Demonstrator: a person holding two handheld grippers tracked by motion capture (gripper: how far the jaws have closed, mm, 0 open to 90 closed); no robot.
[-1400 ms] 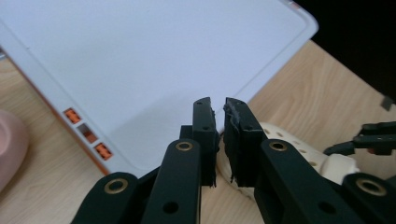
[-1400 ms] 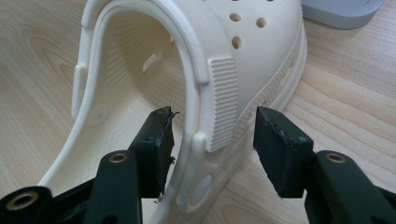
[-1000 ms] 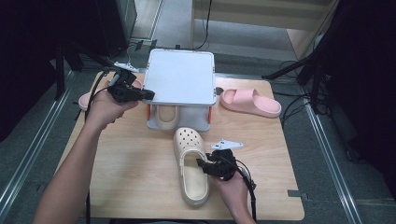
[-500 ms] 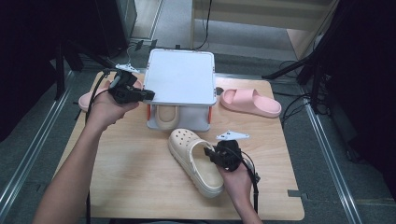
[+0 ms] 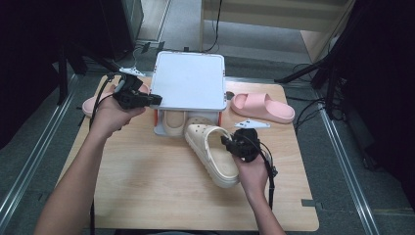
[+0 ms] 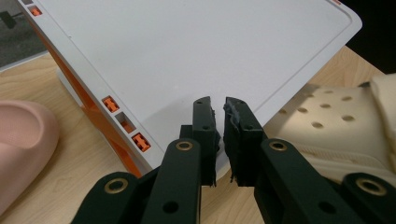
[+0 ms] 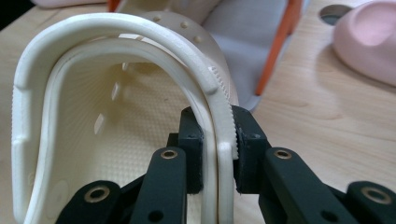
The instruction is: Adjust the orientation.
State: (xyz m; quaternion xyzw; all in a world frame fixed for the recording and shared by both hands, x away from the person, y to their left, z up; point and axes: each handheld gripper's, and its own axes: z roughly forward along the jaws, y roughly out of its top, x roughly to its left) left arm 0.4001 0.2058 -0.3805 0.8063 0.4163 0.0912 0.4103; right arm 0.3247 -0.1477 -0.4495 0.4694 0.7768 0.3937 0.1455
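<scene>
Right gripper (image 5: 230,142), held in the person's right hand (image 5: 250,169): its jaws have just been closing and now pinch the side wall and heel strap of the cream clog (image 5: 215,152), one pad (image 7: 194,140) inside the shoe and the other against the outer rim, as the right gripper view shows. The clog lies at a slant on the wooden table (image 5: 147,191); its toe points toward the open front of the grey rack (image 5: 191,81) and its heel toward the near right. The toe sits just at the rack's mouth, beside a second cream clog (image 5: 172,122) already lodged under the rack's flat top.

Left gripper (image 5: 134,95), held in the left hand (image 5: 110,115): its jaws are drawn nearly together with nothing between them, and they rest against the left edge of the rack's top. In the left gripper view the tips lie over the grey panel, near the orange side clips (image 6: 126,123).

Surroundings: one pink slide (image 5: 264,107) lies to the right of the rack, well apart from the held clog. Another pink slide (image 5: 93,104) lies at the table's left edge, partly behind the left hand. The near half of the table is bare wood. The rack's orange uprights bound the opening on either side of the toe.
</scene>
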